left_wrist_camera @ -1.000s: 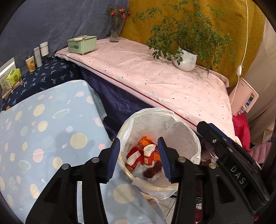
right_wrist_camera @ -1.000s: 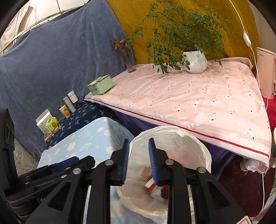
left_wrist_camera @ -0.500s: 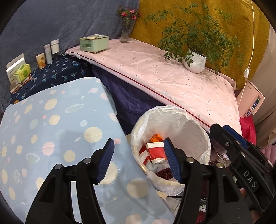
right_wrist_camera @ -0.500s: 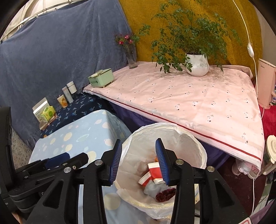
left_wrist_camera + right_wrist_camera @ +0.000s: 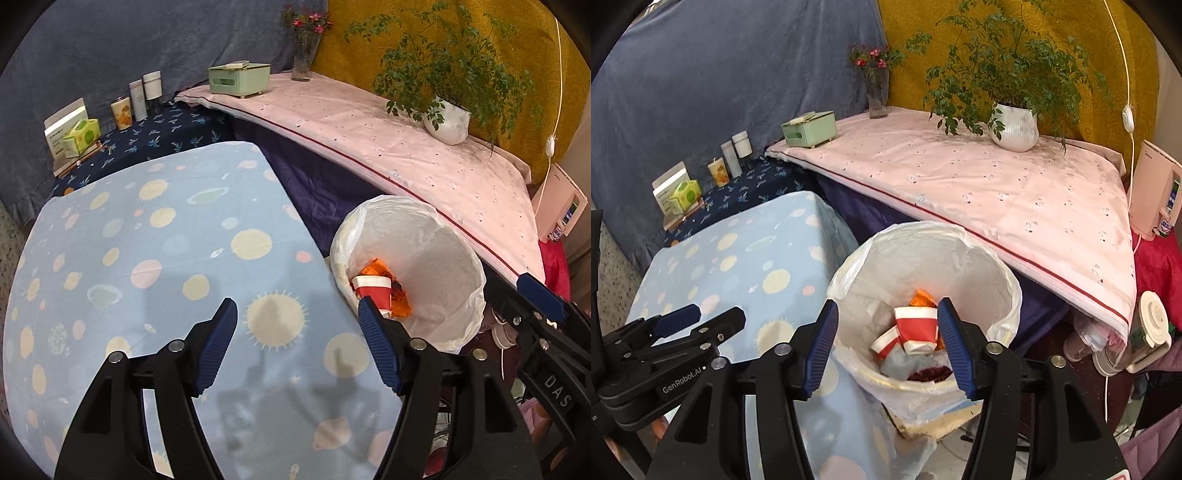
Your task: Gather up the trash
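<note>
1. Both sets of jaws are opening wider and hold nothing
2. The left gripper (image 5: 297, 325) hangs over the blue counter (image 5: 147, 258) with the sun and planet cloth (its shadow falls on the cloth), and nothing is between its blue pads
3. The right gripper (image 5: 884, 328) points down at the trash bin (image 5: 997, 266), which has a white bag in it
4. The bin stands just beside the blue counter, between it and the pink counter (image 5: 979, 184)
5. Inside the bin lie red and white paper cups (image 5: 916, 326), an orange wrapper (image 5: 921, 297), a grey scrap and something dark red
6. The cups sit well below the right jaws and do not touch them
7. From the left wrist view, one cup (image 5: 371, 286) and the orange wrapper show in the bin (image 5: 443, 258) too
8. On the pink counter stand a green box (image 5: 809, 129), a vase with pink flowers (image 5: 877, 99) and a leafy plant in a white pot (image 5: 1015, 125)
9. Small jars and boxes (image 5: 110, 114) stand at the back on a dark blue cloth
</note>
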Demonstrator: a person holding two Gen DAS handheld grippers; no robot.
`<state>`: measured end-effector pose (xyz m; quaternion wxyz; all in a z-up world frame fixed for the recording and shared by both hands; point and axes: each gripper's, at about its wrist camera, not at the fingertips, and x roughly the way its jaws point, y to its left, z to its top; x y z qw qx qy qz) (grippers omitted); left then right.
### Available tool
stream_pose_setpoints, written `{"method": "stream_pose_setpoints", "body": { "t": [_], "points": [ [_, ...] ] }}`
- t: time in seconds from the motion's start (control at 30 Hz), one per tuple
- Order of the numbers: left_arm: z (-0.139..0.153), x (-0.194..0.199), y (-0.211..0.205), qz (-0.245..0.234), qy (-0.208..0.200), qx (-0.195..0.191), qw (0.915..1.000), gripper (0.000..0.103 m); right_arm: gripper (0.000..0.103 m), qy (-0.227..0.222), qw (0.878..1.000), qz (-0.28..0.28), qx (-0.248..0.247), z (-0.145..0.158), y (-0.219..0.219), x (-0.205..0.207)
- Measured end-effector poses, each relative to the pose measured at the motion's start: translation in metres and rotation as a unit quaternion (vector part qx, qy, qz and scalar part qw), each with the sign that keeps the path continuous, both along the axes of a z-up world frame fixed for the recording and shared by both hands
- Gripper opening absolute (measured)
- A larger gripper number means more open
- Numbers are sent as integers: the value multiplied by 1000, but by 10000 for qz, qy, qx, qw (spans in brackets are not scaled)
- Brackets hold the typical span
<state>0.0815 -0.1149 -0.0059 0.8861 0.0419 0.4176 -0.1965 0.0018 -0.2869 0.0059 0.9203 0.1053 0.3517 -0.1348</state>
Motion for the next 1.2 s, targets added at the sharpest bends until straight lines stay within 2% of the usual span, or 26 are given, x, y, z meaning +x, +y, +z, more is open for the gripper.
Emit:
{"method": "stream_pose_setpoints", "body": {
  "t": [0.17,0.37,0.47,0.53,0.8,0.83,0.87,1.2],
  "points": [
    [-1,-10,13,145,-80,49,9999,76,68,154,9996,-66,-248,-5,13,-10],
    [-7,-22,20,176,-153,183,9996,87,76,292,9993,-66,-231,-14,21,-18],
    [-13,-24,23,195,-93,194,9996,89,78,379,9989,-76,-266,-19,23,-21],
    [-18,-25,25,220,-49,202,9995,90,85,396,9988,-75,-264,-22,24,-23],
    [-28,-32,29,280,18,231,9993,92,87,466,9986,-153,-208,-34,25,-34],
    [-29,-33,29,294,17,230,9993,92,89,464,9986,-134,-191,-35,24,-35],
    [-29,-34,29,306,18,221,9993,93,98,477,9986,-122,-187,-36,24,-36],
    [-33,-38,26,319,-55,285,9991,94,96,431,9983,-204,-348,-35,27,-43]
  ]
}}
